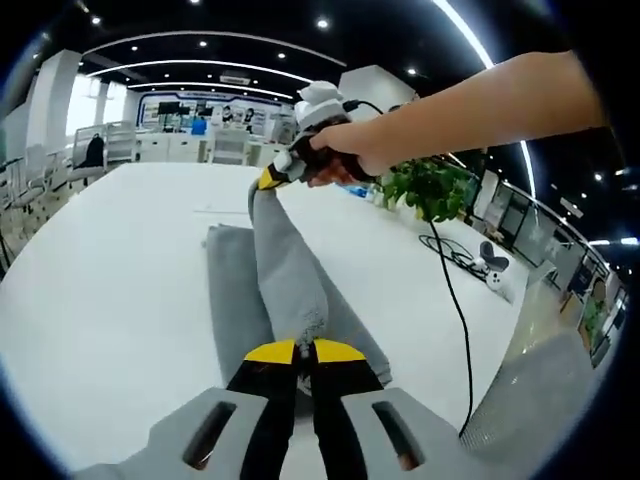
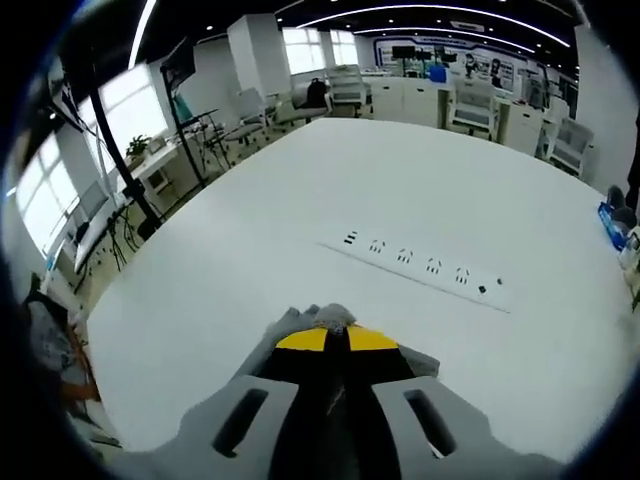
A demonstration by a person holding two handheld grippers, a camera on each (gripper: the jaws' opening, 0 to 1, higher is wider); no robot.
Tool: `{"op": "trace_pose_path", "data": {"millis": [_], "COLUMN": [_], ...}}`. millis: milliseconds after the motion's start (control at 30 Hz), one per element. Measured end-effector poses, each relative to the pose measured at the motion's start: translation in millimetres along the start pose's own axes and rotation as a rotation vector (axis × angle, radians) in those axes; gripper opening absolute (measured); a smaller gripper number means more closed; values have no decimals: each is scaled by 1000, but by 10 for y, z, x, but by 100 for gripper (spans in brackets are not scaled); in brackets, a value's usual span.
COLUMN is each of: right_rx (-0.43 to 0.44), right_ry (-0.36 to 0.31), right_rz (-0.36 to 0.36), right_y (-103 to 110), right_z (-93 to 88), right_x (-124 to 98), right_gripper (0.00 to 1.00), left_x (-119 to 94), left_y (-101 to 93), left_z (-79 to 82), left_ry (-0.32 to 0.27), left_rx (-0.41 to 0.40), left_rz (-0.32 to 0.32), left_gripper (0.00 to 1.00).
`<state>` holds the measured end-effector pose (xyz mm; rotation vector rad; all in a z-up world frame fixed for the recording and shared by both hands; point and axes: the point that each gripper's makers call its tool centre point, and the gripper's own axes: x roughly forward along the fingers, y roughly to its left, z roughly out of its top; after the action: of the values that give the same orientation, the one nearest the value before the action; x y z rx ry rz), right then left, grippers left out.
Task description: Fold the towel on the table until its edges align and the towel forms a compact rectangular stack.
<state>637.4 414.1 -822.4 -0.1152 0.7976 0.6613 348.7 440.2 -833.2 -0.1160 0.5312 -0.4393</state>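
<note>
While both grippers' fingers seemingly pinch its ends, the towel stretches lengthwise between them.

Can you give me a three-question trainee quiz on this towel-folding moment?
1. True or false: the left gripper has its jaws closed on the grey cloth towel.
2. What does the right gripper hold? A) a cable B) towel fabric C) nothing
3. Fill in: a strip of sockets is set into the white ____.

Key: 1 true; 2 B; 3 table.
</note>
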Motion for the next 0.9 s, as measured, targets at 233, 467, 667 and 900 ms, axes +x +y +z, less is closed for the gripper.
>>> {"op": "trace_pose_path", "data": {"millis": [233,467,667,900], "right_rx": [-22,-25,4,28], "right_ry": [2,3,-4,-31], "right_rz": [4,10,19,25], "right_y": [80,165,190,229], "right_z": [-51,-85,-87,-23], "right_x": [129,254,390,573], "right_gripper": [2,3,3,4], "left_x": [-11,28,49,50], "left_y": [94,184,234,307], "left_z": [-111,-189,-275,-357], "left_ry": [13,38,71,88], "left_rx": [36,45,92,63], "left_rz": [26,27,29,31], "left_gripper": [4,4,4,4]}}
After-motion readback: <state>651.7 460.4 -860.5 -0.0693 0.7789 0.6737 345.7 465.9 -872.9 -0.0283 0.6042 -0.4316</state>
